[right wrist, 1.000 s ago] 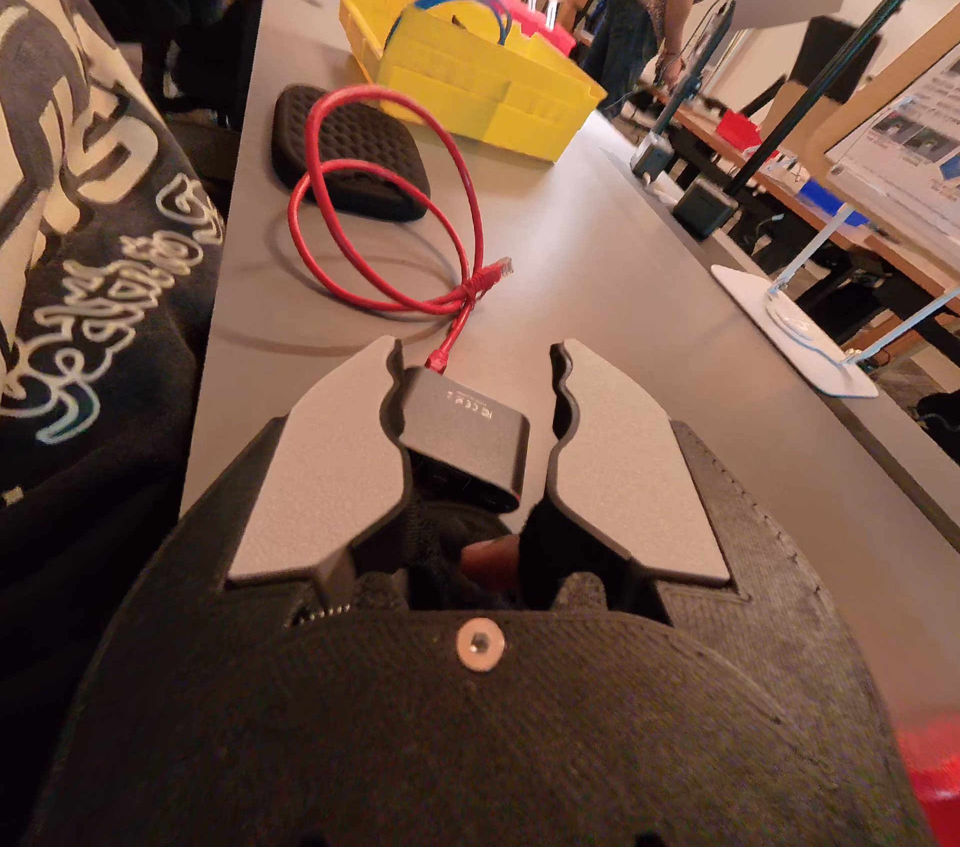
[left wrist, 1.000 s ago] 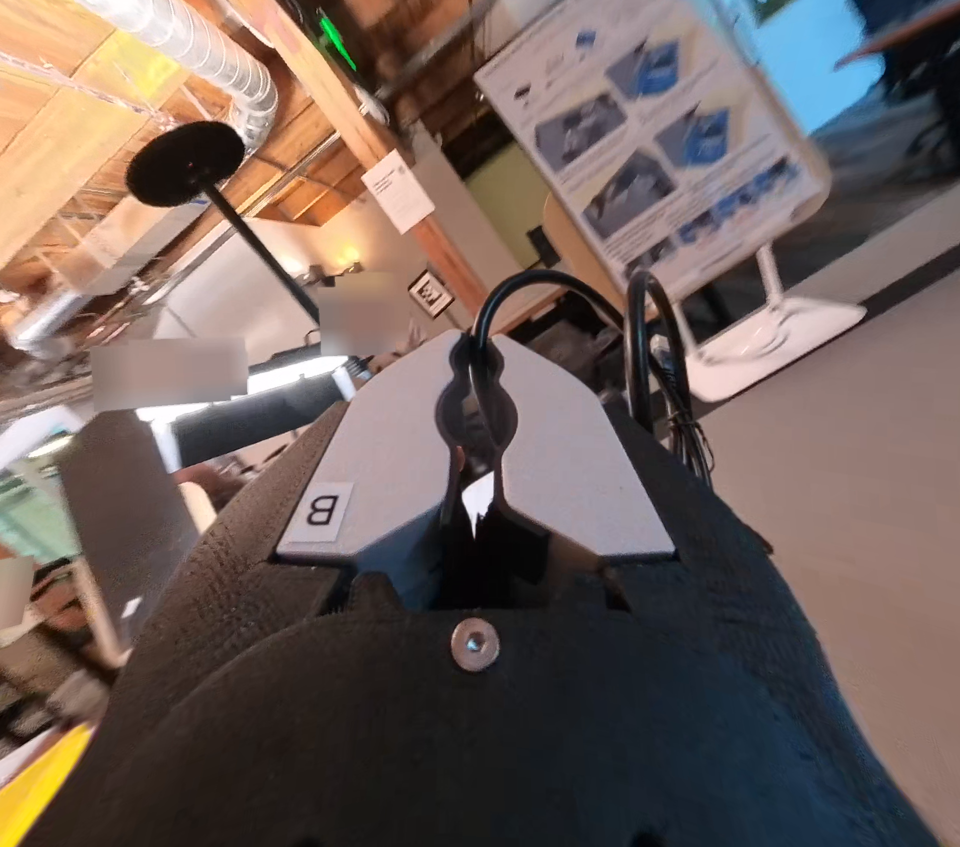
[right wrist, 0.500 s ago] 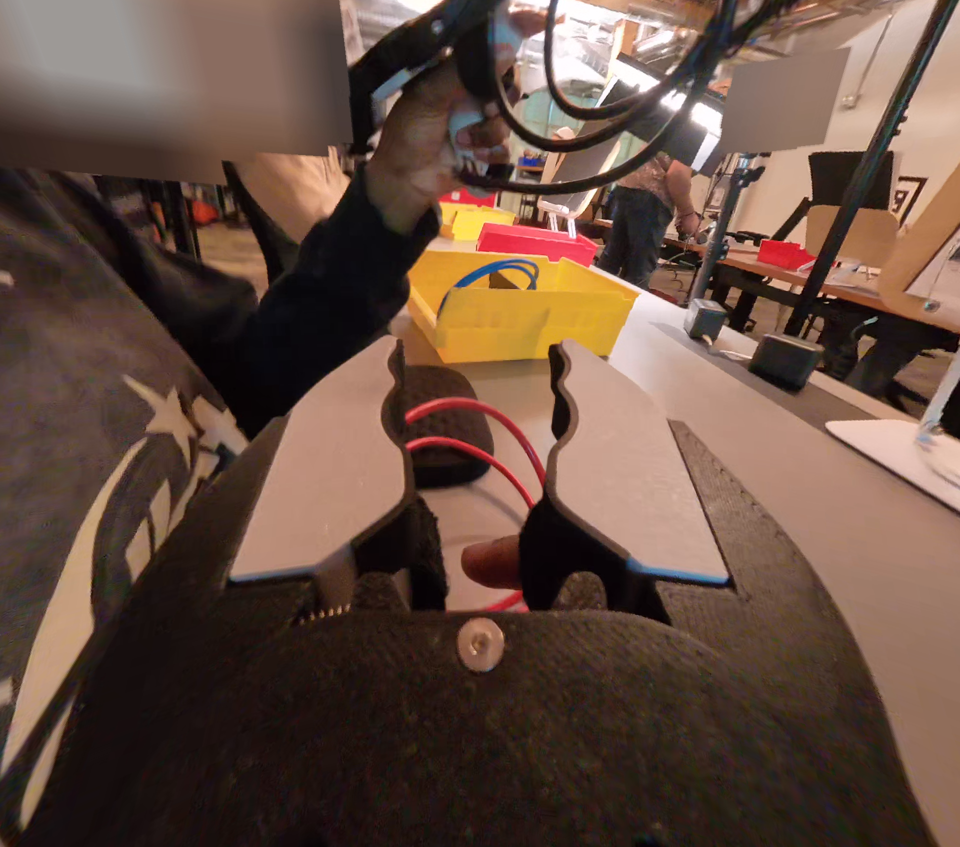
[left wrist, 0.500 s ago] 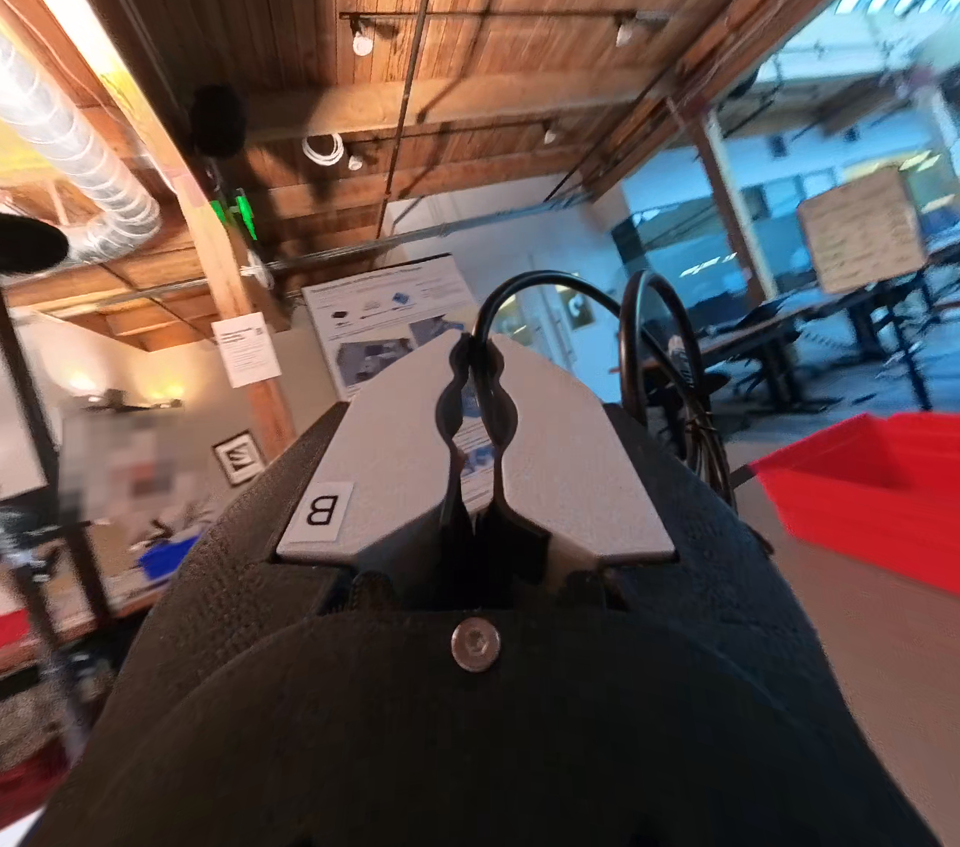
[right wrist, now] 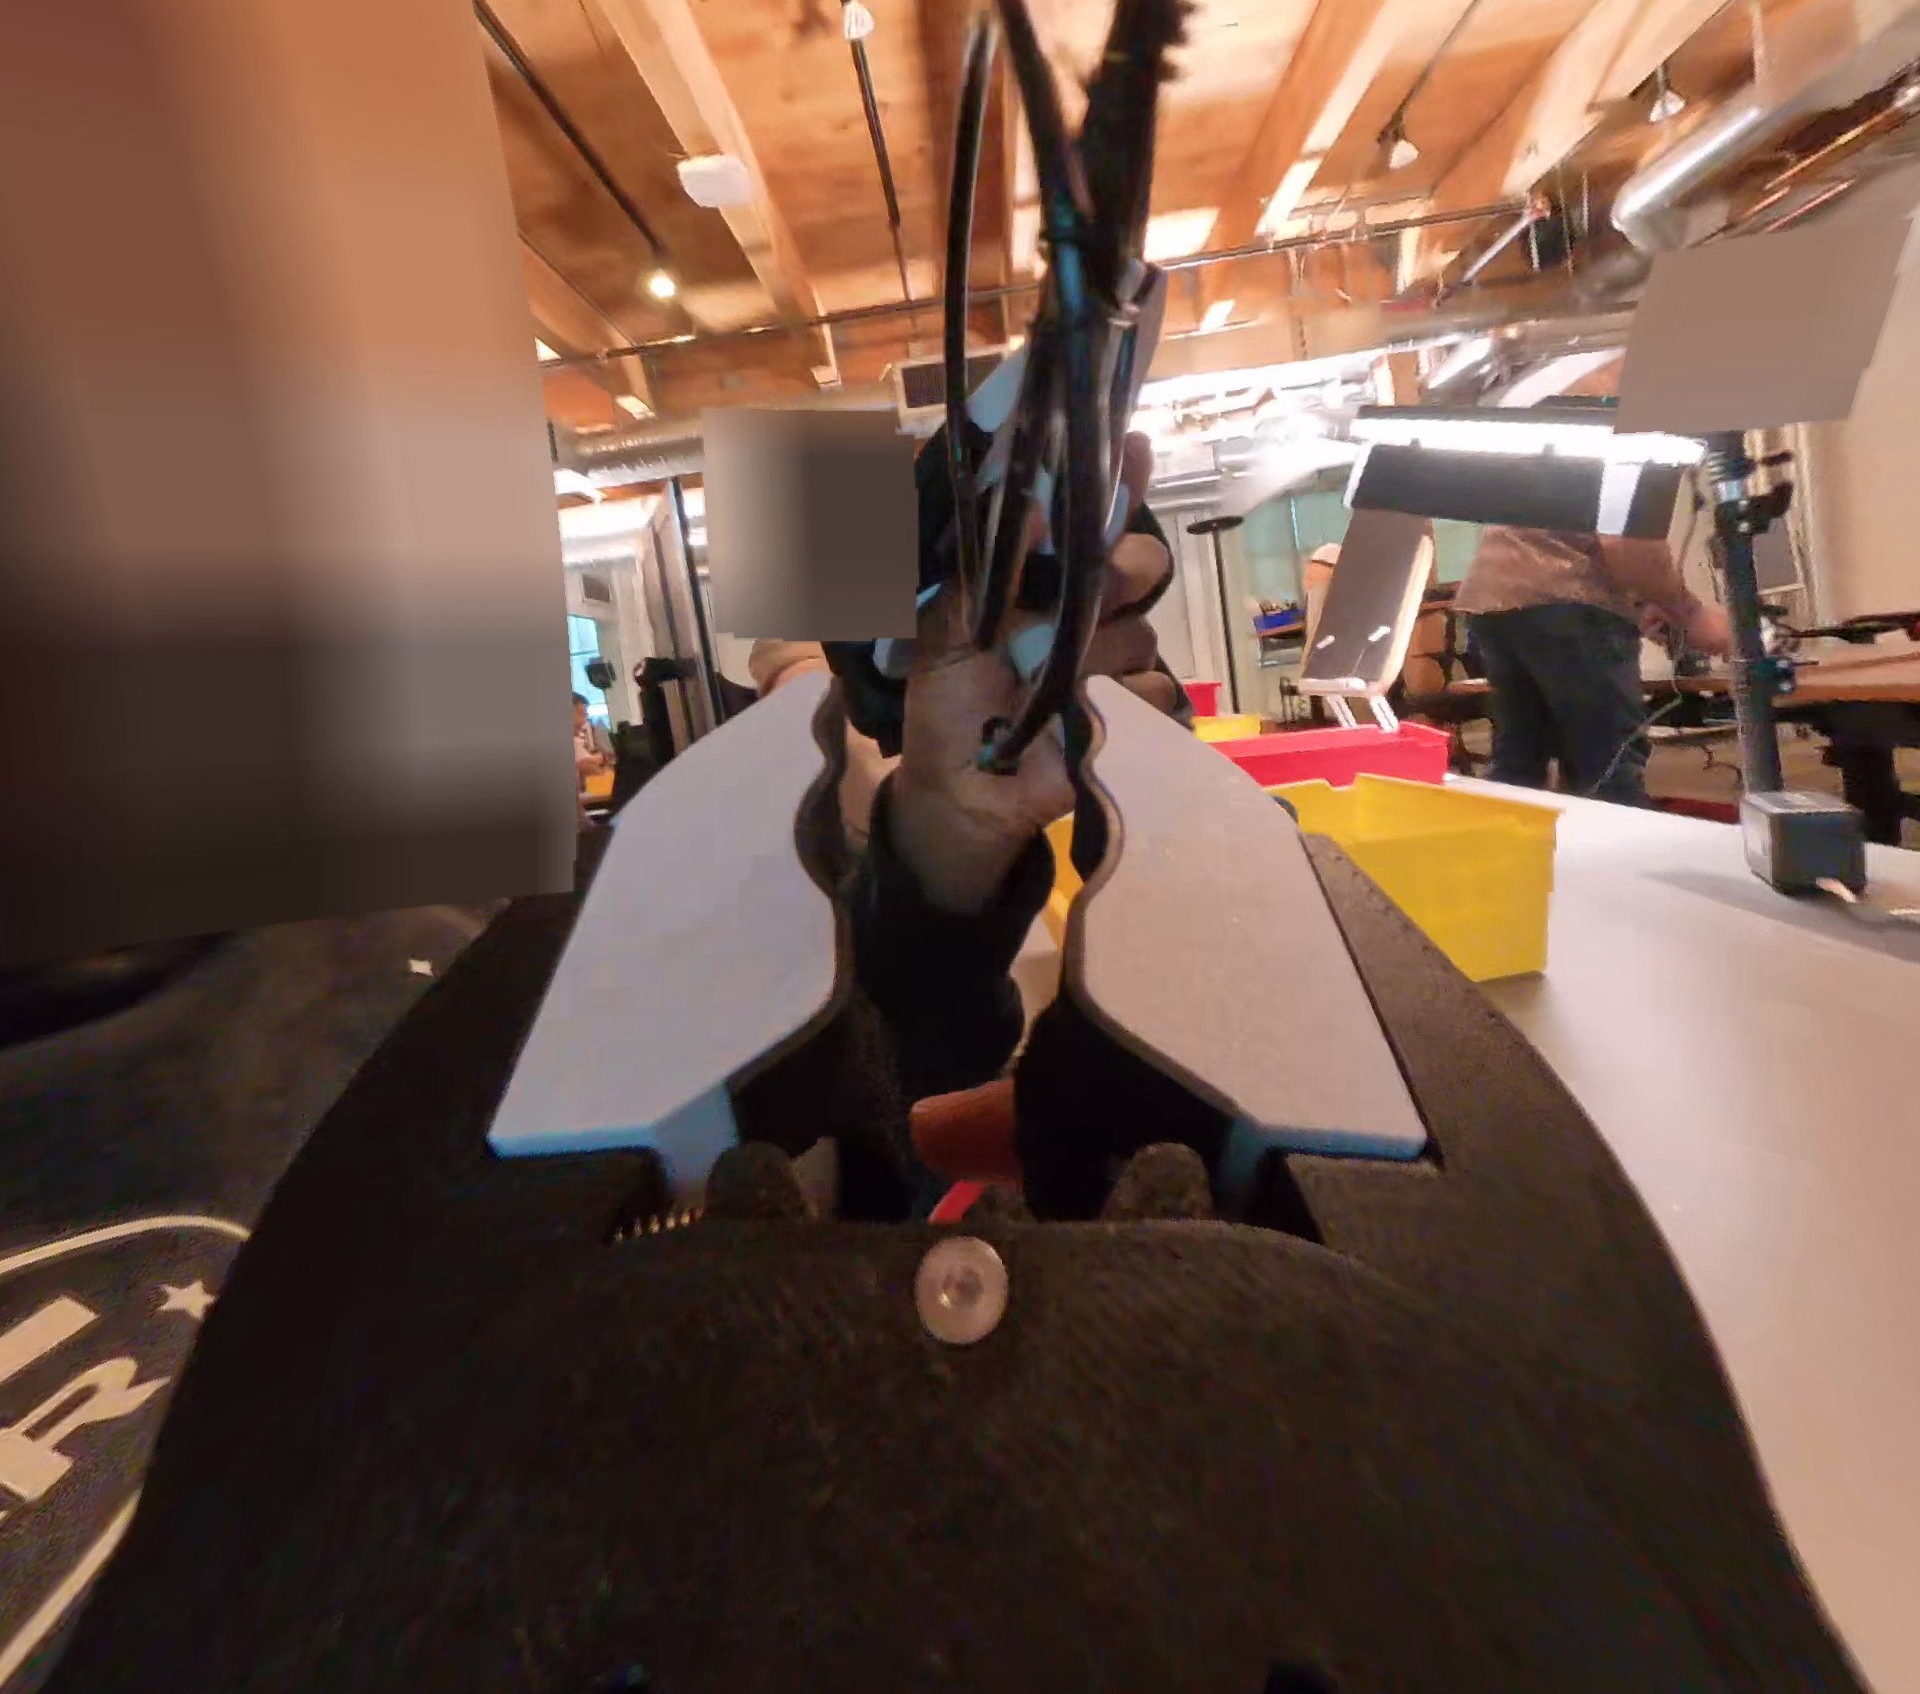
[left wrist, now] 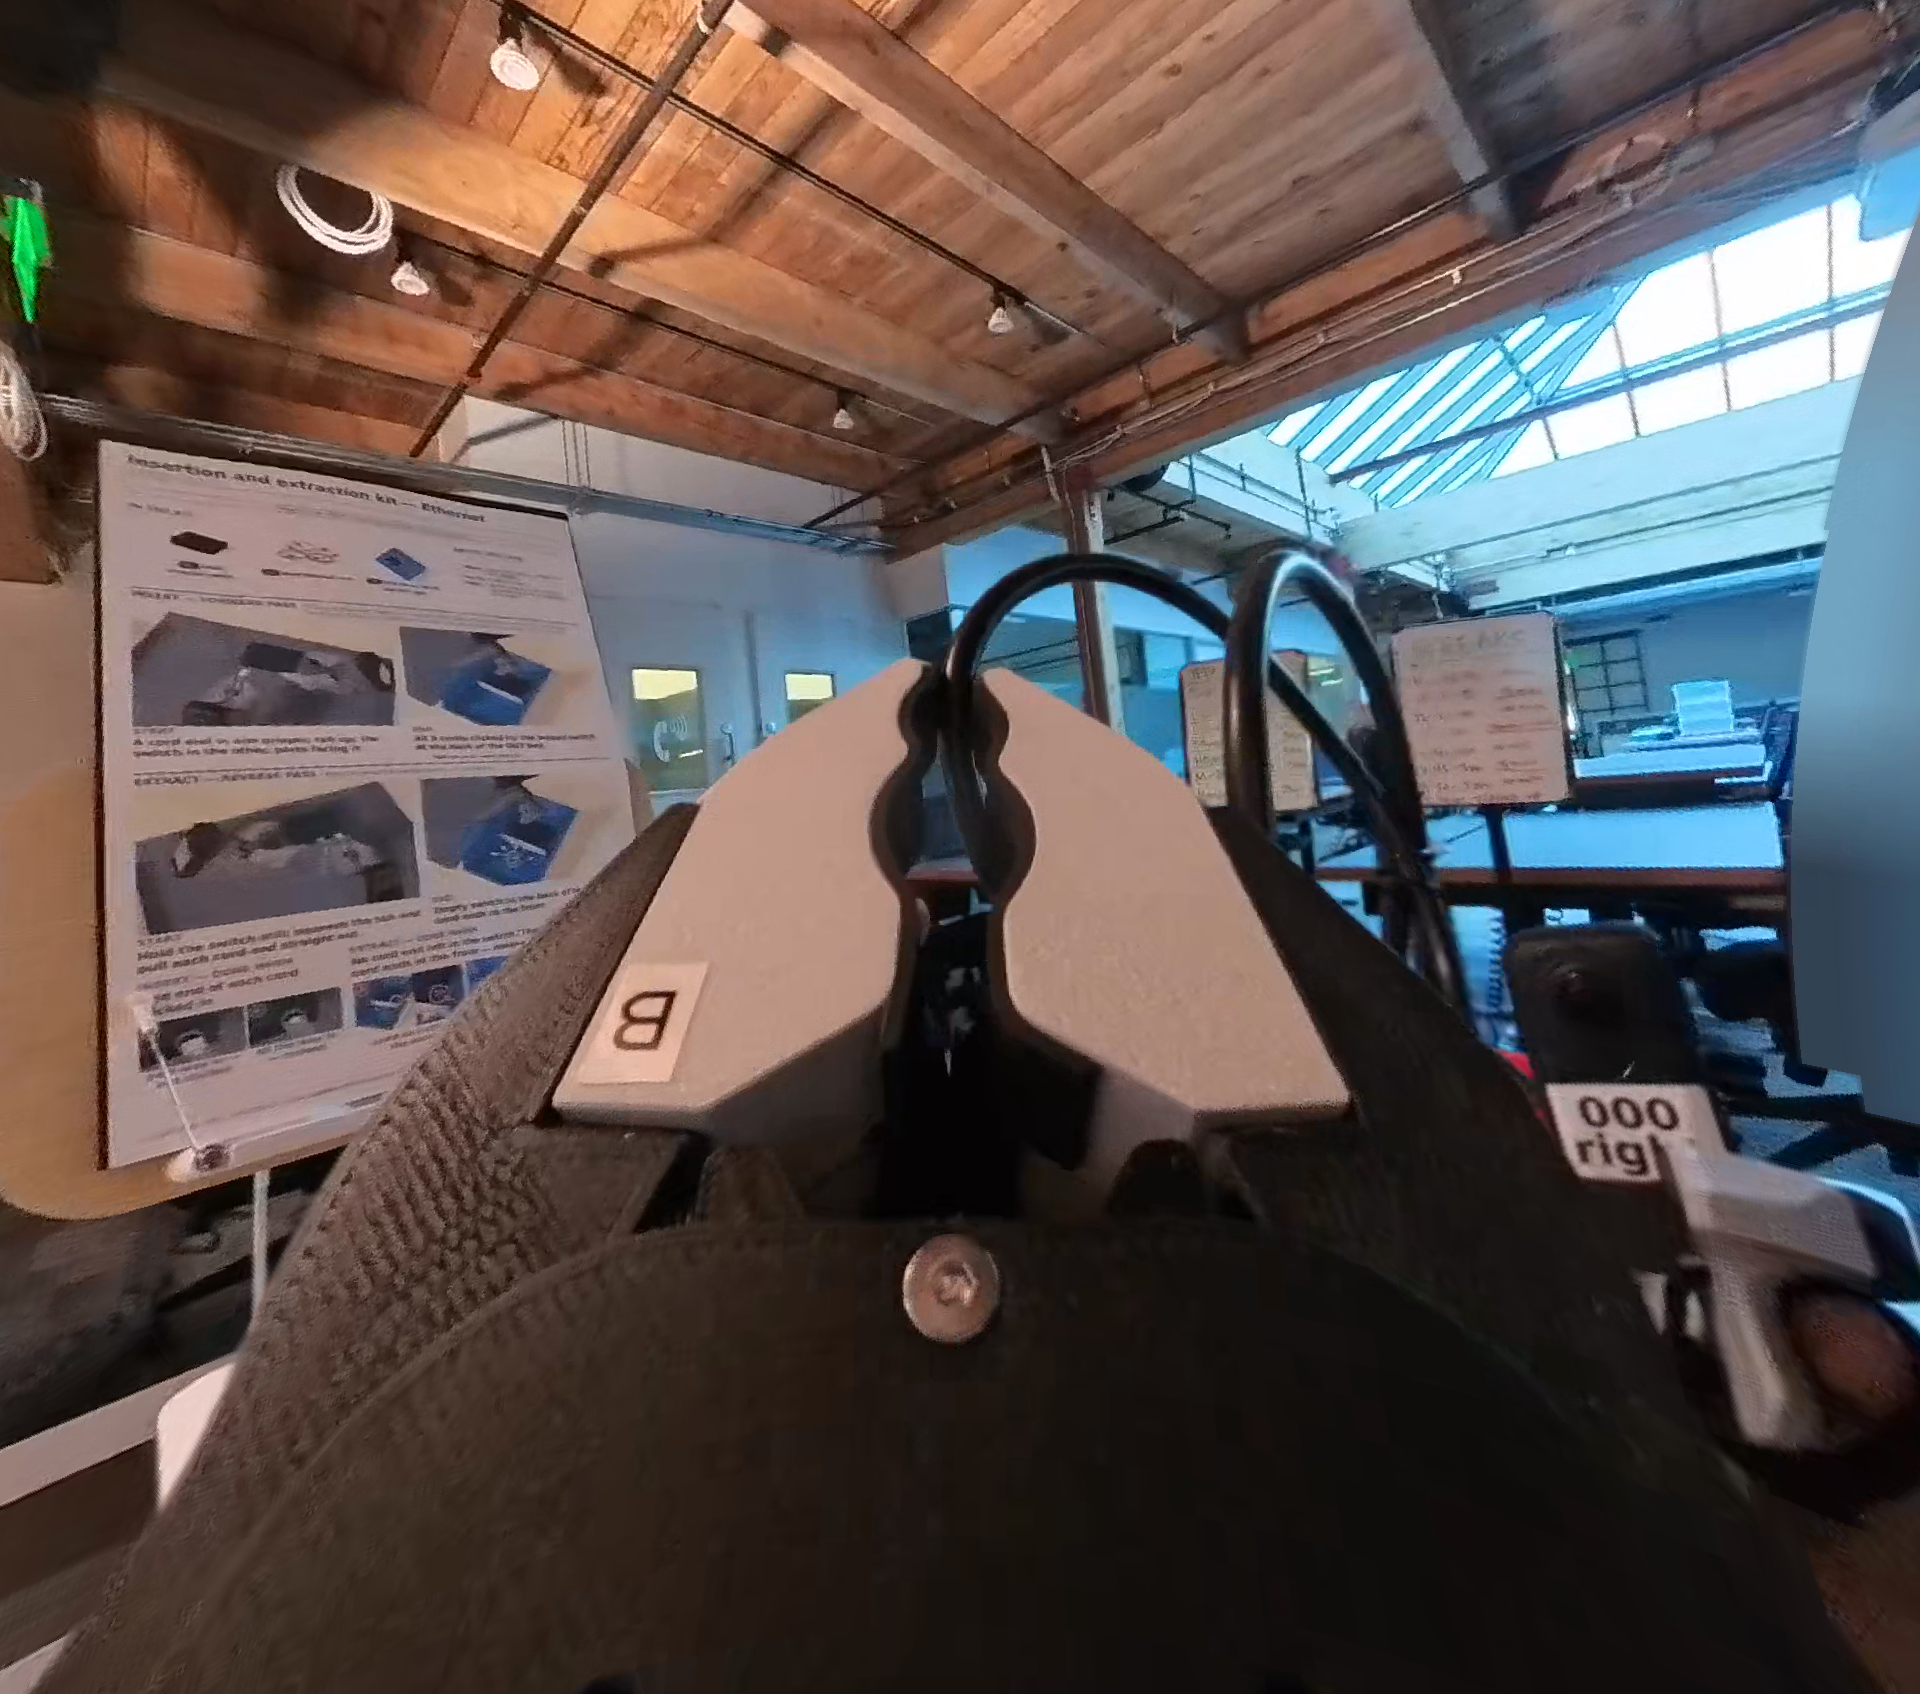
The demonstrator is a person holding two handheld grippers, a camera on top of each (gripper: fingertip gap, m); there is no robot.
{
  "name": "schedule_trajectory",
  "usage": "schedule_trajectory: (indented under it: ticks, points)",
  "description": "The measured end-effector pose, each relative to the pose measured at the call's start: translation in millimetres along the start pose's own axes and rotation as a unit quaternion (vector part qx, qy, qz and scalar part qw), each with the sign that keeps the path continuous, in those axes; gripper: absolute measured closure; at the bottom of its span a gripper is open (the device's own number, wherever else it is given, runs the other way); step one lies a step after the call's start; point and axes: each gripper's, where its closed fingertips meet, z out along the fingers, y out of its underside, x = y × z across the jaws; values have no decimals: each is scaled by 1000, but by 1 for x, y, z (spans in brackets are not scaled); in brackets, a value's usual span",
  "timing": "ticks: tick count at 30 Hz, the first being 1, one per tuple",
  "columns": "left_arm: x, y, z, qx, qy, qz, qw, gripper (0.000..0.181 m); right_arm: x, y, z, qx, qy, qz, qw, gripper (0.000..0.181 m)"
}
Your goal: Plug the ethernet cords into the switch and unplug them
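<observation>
My left gripper (left wrist: 956,673) is shut on a black ethernet cord (left wrist: 1091,595) and points up toward the wooden ceiling. The cord arches out of the jaws and its coiled part (left wrist: 1309,709) hangs to the right. My right gripper (right wrist: 951,699) is open and empty, tilted up above the table. Through its jaws I see a hand (right wrist: 977,792) holding the left gripper raised, with the black cord coil (right wrist: 997,314) dangling from it. A bit of red cord (right wrist: 956,1206) shows low between the right fingers. The switch is not in view. The right gripper's body (left wrist: 1745,1249) shows at the left view's lower right.
A yellow bin (right wrist: 1434,875) and a red bin (right wrist: 1340,751) stand on the grey table (right wrist: 1714,1104). A black stand base (right wrist: 1803,844) is at the far right. A poster board (left wrist: 343,792) stands to the left. A person (right wrist: 1558,657) stands behind. Some 15 cm of space lies between my two pairs of fingers.
The left gripper has swung up and round with the black cord. The right gripper has tilted up off the switch and red cord, and its jaws have narrowed a little.
</observation>
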Motion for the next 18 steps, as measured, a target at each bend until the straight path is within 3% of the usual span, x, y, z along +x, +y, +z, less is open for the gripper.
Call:
schedule_trajectory:
  ticks: [2,4,7,10,14,18]
  points:
    - [2,2,1,-1,6,-5,1000,175,4,2,0,-15,17,-18,1000,152]
    - [4,3,1,-3,8,-3,1000,176,4,0,-2,-14,21,-43,999,175]
    - [6,8,2,-16,16,8,1000,176,2,-6,-4,2,18,-39,999,177]
    - [0,27,3,-81,35,7,996,175,8,-18,-9,28,49,-43,997,177]
    - [-24,52,-8,-177,44,14,983,145,23,-46,-27,95,123,-30,987,175]
    - [-28,44,-20,-184,61,43,980,133,32,-71,-47,145,183,-62,970,177]
